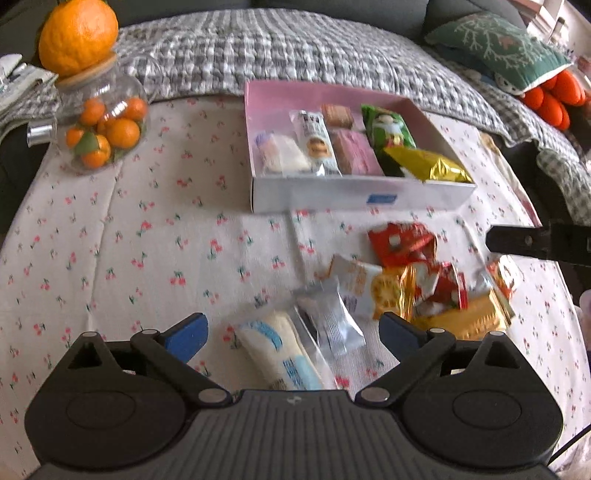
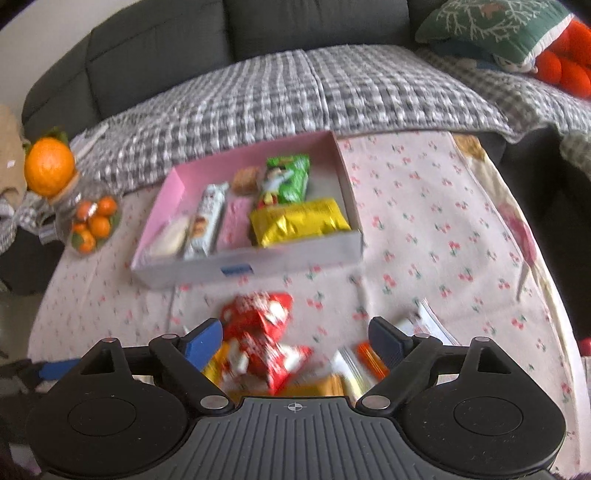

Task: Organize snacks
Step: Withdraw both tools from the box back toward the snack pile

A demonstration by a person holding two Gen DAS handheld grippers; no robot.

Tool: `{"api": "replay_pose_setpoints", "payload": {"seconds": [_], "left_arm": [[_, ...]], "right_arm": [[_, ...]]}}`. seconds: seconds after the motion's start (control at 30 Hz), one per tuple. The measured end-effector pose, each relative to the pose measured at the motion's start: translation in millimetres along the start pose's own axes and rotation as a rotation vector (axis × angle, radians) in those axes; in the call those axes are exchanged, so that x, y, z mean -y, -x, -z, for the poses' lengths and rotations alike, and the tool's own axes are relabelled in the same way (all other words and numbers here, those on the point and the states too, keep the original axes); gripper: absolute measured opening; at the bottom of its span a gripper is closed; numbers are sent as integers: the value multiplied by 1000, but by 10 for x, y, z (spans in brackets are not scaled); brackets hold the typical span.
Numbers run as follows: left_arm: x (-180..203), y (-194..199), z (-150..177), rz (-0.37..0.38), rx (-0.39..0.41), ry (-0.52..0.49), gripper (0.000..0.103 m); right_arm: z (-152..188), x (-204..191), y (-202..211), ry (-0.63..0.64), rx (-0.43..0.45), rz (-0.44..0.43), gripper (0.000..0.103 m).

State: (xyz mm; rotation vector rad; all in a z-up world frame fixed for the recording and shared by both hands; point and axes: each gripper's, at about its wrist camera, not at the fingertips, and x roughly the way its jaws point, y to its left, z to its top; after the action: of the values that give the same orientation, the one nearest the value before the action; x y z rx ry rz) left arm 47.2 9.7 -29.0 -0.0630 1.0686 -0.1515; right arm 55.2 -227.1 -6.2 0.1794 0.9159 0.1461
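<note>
A pink-lined box (image 1: 362,195) (image 2: 255,264) on the cherry-print cloth holds several wrapped snacks, among them a green pack (image 1: 388,127) (image 2: 290,177) and a gold pack (image 1: 430,164) (image 2: 299,221). Loose snacks lie in front of it: red packs (image 1: 402,243) (image 2: 258,314), a silver pack (image 1: 328,317) and a white-blue pack (image 1: 280,350). My left gripper (image 1: 293,332) is open over the white-blue and silver packs, holding nothing. My right gripper (image 2: 295,338) is open over the red packs, holding nothing. One of its fingers (image 1: 517,242) shows in the left wrist view.
A glass jar of small oranges (image 1: 99,129) (image 2: 90,225) with a large orange (image 1: 77,35) (image 2: 50,166) on its lid stands at the far left. A checked blanket (image 1: 277,48) covers the sofa behind. A green cushion (image 1: 498,48) lies at the far right.
</note>
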Motion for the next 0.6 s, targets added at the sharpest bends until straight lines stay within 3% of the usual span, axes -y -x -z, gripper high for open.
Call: {"api": "replay_pose_setpoints", "payload": {"seconds": [0.2,0.37,0.6], "left_arm": [[38,-80,110,26,-51,1,91],[74,-129,177,30,-81,-21,73],[55,-173,251,42,-115,-36,58]], "right_arm": [[156,241,-15,13,-49,60,89],[254,535,-62,-33,-77,140,89],[268,812,-91,-145,-87,151,89]]}}
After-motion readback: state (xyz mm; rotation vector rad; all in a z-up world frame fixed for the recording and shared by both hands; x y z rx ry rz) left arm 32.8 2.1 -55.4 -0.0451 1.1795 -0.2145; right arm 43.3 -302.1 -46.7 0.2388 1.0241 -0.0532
